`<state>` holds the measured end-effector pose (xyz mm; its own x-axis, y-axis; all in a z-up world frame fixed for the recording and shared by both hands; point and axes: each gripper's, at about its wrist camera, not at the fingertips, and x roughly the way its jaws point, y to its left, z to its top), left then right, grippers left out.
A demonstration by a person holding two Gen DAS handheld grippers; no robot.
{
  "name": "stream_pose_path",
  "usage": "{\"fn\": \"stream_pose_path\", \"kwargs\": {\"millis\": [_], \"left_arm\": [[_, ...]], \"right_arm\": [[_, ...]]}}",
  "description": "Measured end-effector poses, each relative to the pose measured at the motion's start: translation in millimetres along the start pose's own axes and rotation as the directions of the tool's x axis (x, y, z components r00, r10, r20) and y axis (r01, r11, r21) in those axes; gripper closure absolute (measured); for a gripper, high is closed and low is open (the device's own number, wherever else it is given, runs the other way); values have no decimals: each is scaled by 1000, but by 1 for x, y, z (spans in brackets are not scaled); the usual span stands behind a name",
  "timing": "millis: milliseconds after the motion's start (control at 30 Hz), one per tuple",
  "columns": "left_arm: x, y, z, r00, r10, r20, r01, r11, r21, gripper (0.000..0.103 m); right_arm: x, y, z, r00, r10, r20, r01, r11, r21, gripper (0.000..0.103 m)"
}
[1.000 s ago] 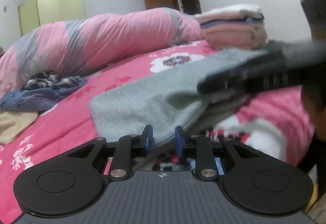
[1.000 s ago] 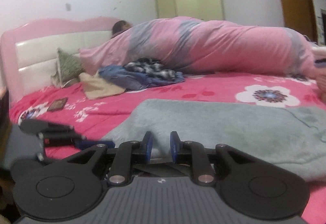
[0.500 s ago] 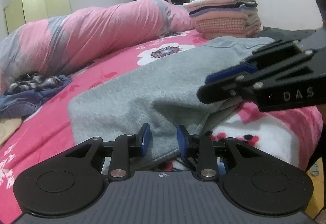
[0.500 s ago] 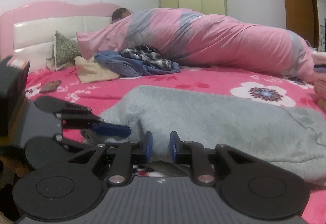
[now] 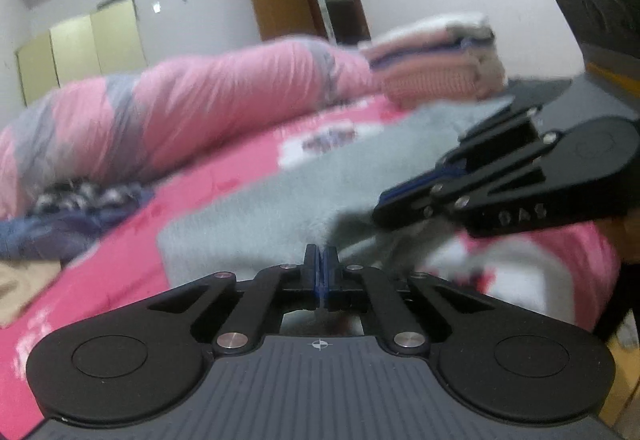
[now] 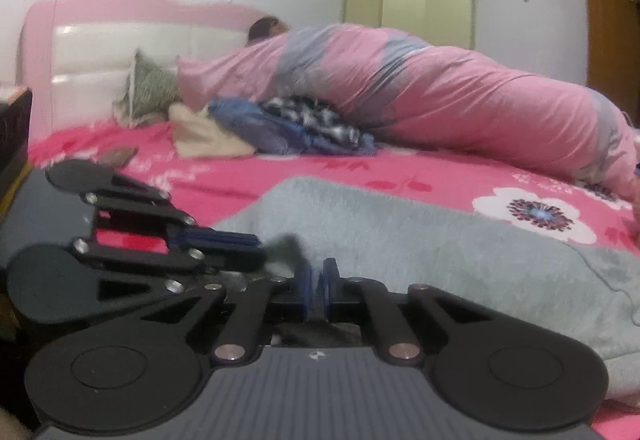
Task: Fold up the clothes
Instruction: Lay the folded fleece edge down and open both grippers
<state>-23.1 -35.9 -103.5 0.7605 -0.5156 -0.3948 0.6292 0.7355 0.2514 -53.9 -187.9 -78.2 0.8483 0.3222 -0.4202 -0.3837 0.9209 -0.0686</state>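
Grey fleece garment (image 5: 256, 216) lies lengthwise along the bed's (image 6: 320, 168) near edge, where we clamp its hem in left gripper (image 5: 320, 254) and right gripper (image 6: 319, 272), both just closing.

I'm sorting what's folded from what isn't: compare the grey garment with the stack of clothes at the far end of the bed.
The grey garment lies spread in a single fuzzy layer near the bed's front edge; the stack of clothes is folded, several layers high, at the far end. The grey garment is one colour; the stack mixes pink, white and blue. Both rest on the pink floral bedsheet.
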Motion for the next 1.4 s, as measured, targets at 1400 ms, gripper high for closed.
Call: {"fn": "stream_pose_path", "kwargs": {"millis": [1400], "left_arm": [[11, 39, -5, 994, 73, -85, -97, 944, -315, 71]], "right_arm": [[-24, -96, -26, 911, -400, -101, 412, 897, 163, 79]]}}
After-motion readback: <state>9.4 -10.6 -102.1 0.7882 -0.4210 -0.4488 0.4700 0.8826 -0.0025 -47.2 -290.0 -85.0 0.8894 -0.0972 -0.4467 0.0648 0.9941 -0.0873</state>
